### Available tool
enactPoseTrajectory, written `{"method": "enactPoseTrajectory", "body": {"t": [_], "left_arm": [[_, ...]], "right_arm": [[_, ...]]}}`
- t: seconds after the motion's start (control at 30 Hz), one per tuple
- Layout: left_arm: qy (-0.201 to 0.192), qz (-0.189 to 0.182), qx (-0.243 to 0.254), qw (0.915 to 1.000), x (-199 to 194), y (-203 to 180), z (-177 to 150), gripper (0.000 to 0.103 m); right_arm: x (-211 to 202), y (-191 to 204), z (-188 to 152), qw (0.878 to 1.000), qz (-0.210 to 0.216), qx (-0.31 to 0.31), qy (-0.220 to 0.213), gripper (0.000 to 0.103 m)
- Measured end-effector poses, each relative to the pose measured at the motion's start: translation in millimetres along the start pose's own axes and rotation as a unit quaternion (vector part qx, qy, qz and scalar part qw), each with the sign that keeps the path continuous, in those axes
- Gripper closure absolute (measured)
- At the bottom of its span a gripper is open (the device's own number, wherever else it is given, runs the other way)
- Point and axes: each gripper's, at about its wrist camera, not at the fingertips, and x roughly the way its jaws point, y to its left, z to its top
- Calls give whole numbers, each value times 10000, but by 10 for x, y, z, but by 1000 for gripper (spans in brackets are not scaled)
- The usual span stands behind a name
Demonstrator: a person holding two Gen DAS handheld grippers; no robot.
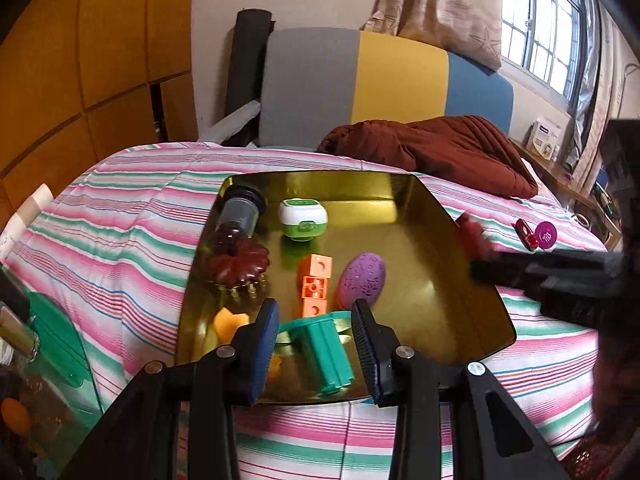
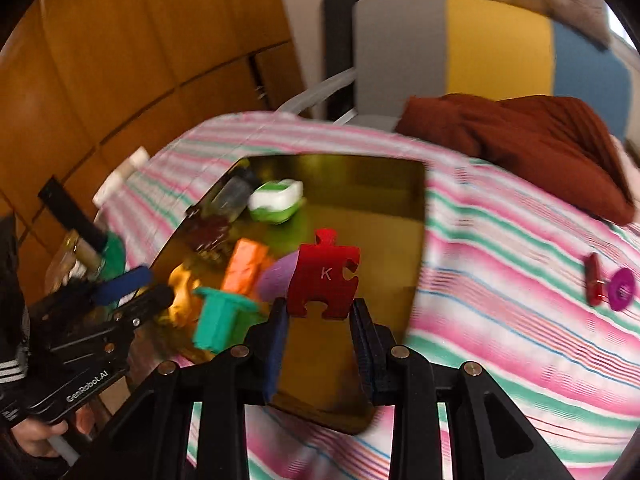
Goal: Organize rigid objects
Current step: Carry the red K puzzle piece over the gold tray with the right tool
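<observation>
- Landmark: the gold tray (image 2: 360,184) on the striped bedspread (image 2: 500,300); all places below are given relative to it.
- Right gripper (image 2: 320,312): jaws narrow, clamped on the lower edge of a red puzzle piece (image 2: 326,274) marked K; the piece stands upright above the tray's near half, over bare floor, just right of the purple oval (image 2: 276,276).
- Left gripper (image 1: 316,336): jaws part-way open over the tray's near edge; the teal block (image 1: 324,354) lies between the pads, but no pad visibly presses it; judged not gripped.
- Tray contents: white-green case (image 1: 303,216) and dark bottle (image 1: 236,216) at the far left; brown flower piece (image 1: 240,264) on the left side; orange block (image 1: 314,286) at centre; yellow piece (image 1: 228,324) at the near left corner.
- Still outside the tray, well to its right: a small red item (image 2: 593,280) and a magenta disc (image 2: 622,288).
- Risk, slip: only the lower tabs of the puzzle piece are held; a fast swing may twist it out of the jaws; the blur in the right view suggests speed.
- Risk, bounce: a release from height onto the smooth tray floor may send the flat piece sliding over the low rim.
- Risk, collision: both grippers work over the tray's near half; contact may knock the teal block or shift the tray on the soft bedding.
</observation>
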Motion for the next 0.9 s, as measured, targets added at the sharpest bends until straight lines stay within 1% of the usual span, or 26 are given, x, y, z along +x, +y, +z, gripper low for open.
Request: {"method": "enactPoseTrajectory", "body": {"t": [0.13, 0.2, 0.37, 0.53, 0.9], "left_arm": [[3, 40, -83, 10000, 1, 81, -8, 66], [21, 54, -107, 9999, 6, 112, -15, 66], [30, 62, -141, 9999, 15, 139, -37, 66], [52, 39, -136, 9999, 33, 124, -38, 66], [124, 58, -56, 9999, 51, 65, -62, 66]], "right_arm": [[290, 187, -53, 9995, 64, -77, 308, 72], [417, 222, -84, 9991, -19, -98, 423, 72], [645, 211, -182, 9974, -232, -62, 681, 72], [817, 177, -227, 9959, -177, 164, 868, 71], [858, 257, -315, 9969, 49, 293, 732, 70]]}}
